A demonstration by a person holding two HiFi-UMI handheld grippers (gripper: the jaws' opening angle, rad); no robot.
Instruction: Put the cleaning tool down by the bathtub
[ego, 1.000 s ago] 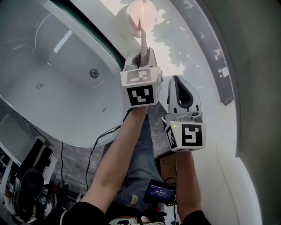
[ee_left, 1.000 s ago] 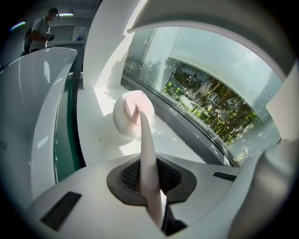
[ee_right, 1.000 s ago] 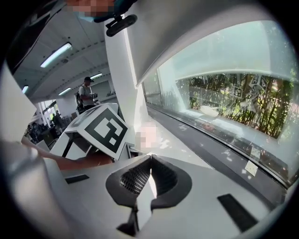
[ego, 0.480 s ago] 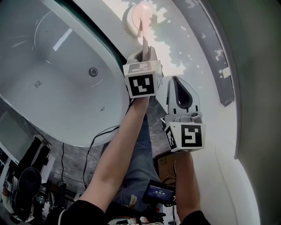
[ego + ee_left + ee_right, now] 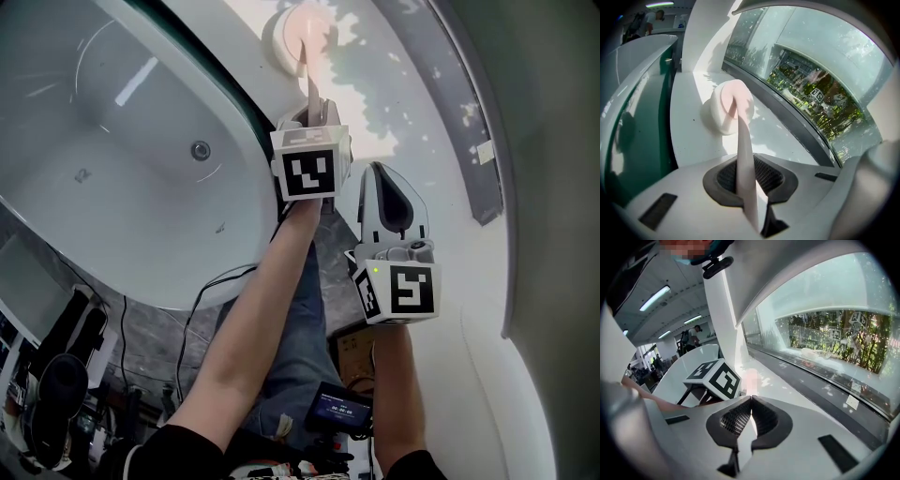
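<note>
The cleaning tool is a round white pad (image 5: 298,37) on a long pale pink handle (image 5: 309,89). Its pad (image 5: 732,110) rests on the white ledge (image 5: 375,84) beside the bathtub (image 5: 141,141). My left gripper (image 5: 312,111) has the handle (image 5: 745,173) between its jaws, which are opening slightly while the pads still touch it. In the left gripper view the handle runs up from the left gripper (image 5: 743,166) to the pad. My right gripper (image 5: 382,183) hangs just right of and behind the left one, shut and empty (image 5: 750,401).
A curved dark window sill (image 5: 441,75) and glass (image 5: 820,93) run along the far side of the ledge. The left gripper's marker cube (image 5: 715,376) sits close in front of the right gripper. Cables (image 5: 202,309) and a small screen (image 5: 342,408) lie below my arms.
My left gripper has shifted a little forward along the ledge with the handle in it. The tool's pad stays on the ledge. The right gripper has not moved.
</note>
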